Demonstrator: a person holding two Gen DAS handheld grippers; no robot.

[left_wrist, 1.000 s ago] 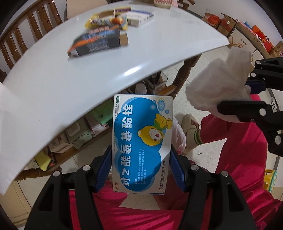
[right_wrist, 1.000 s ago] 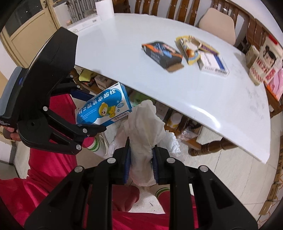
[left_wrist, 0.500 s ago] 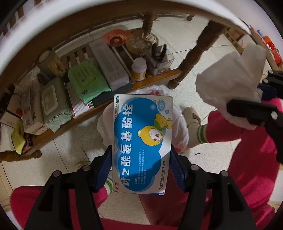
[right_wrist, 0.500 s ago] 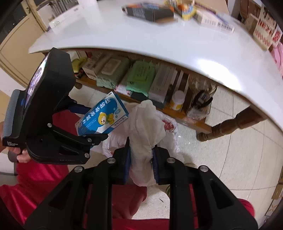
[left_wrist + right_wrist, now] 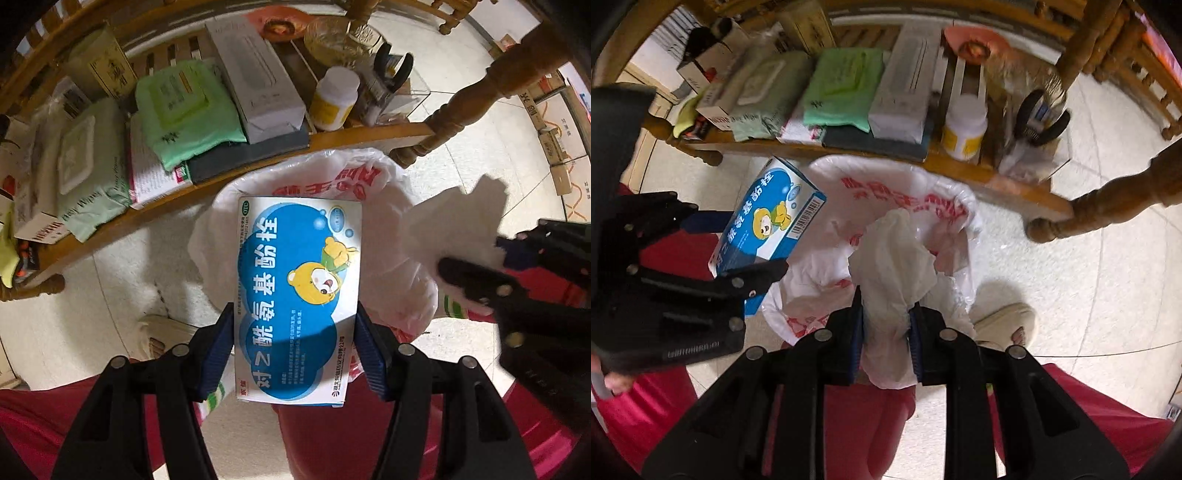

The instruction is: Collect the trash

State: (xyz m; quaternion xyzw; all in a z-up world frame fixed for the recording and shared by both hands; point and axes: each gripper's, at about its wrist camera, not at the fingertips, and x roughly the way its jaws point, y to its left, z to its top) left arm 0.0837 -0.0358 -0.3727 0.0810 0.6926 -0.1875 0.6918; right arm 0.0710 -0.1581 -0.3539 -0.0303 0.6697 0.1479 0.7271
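My left gripper (image 5: 295, 332) is shut on a blue and white medicine box (image 5: 297, 295) with a cartoon bear, held over the open mouth of a white plastic bag with red print (image 5: 343, 177) on the floor. My right gripper (image 5: 885, 321) is shut on a crumpled white tissue (image 5: 894, 266), also over the bag (image 5: 905, 192). The box (image 5: 768, 221) and left gripper (image 5: 683, 273) show at the left of the right wrist view. The tissue (image 5: 454, 229) and right gripper (image 5: 517, 295) show at the right of the left wrist view.
A low wooden shelf (image 5: 369, 134) under the table holds green wipe packs (image 5: 184, 110), a white box (image 5: 258, 74), a white bottle (image 5: 962, 129) and pliers. A carved table leg (image 5: 1108, 206) stands right of the bag. My slippered foot (image 5: 1004, 321) and red trousers are close below.
Both grippers have dropped from table height to below the tabletop and tilted down. The box and tissue now hang over the open bag, which has come closer.
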